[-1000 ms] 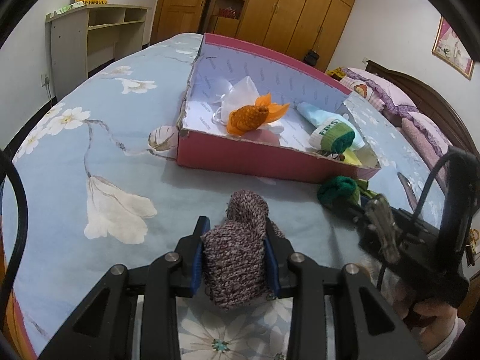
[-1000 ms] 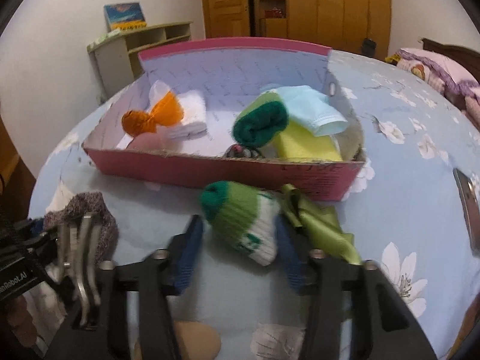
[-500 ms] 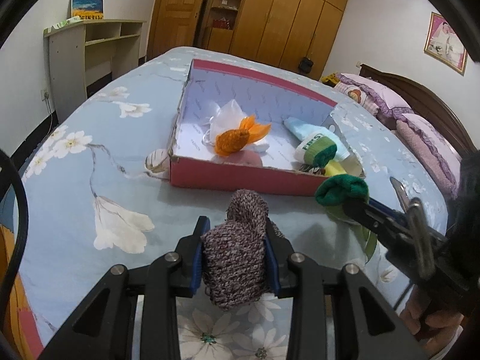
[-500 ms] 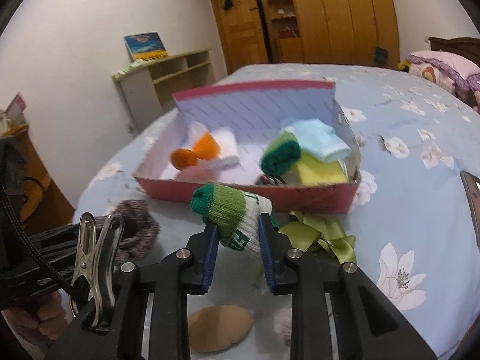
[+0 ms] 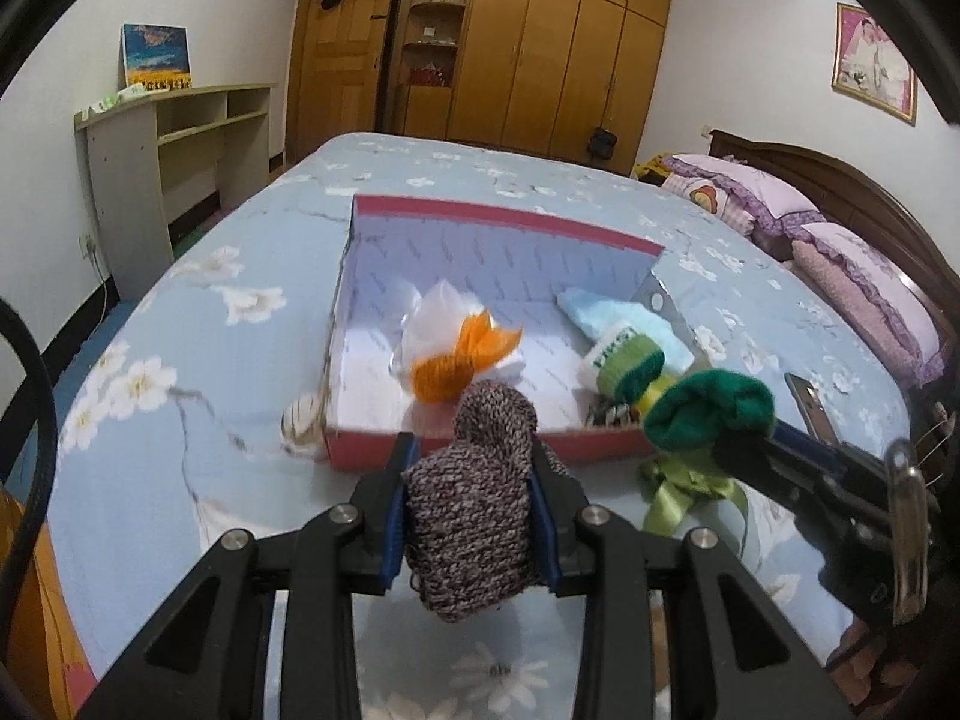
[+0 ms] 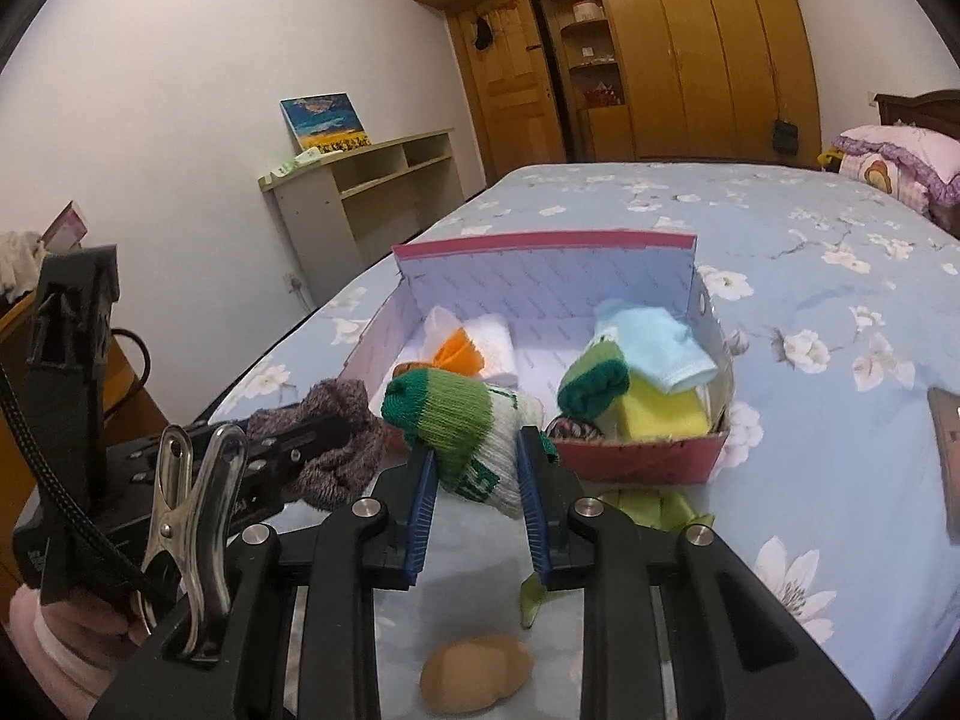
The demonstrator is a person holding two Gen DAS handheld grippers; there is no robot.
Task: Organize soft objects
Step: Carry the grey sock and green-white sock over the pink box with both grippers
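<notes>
Above the blue flowered bed, the left gripper [image 5: 471, 516] squeezes a brown knitted sock roll [image 5: 474, 498], and the right gripper [image 6: 474, 471] squeezes a green and white sock roll [image 6: 462, 426]. Straight ahead, near both, sits the pink cardboard box [image 5: 480, 216].

Bed w/ blue floral sheet [image 5: 180, 420]; purple pillows [image 5: 864, 288] by dark wood headboard [image 5: 840, 186]. Wood wardrobe [image 6: 690, 48] along far wall, beige shelf unit [image 6: 360, 192] w/ painting [image 6: 324, 120] on top. Framed pic [image 5: 876, 66] on wall. Flat dark thing [image 6: 945, 456] on sheet, maybe a phone.
</notes>
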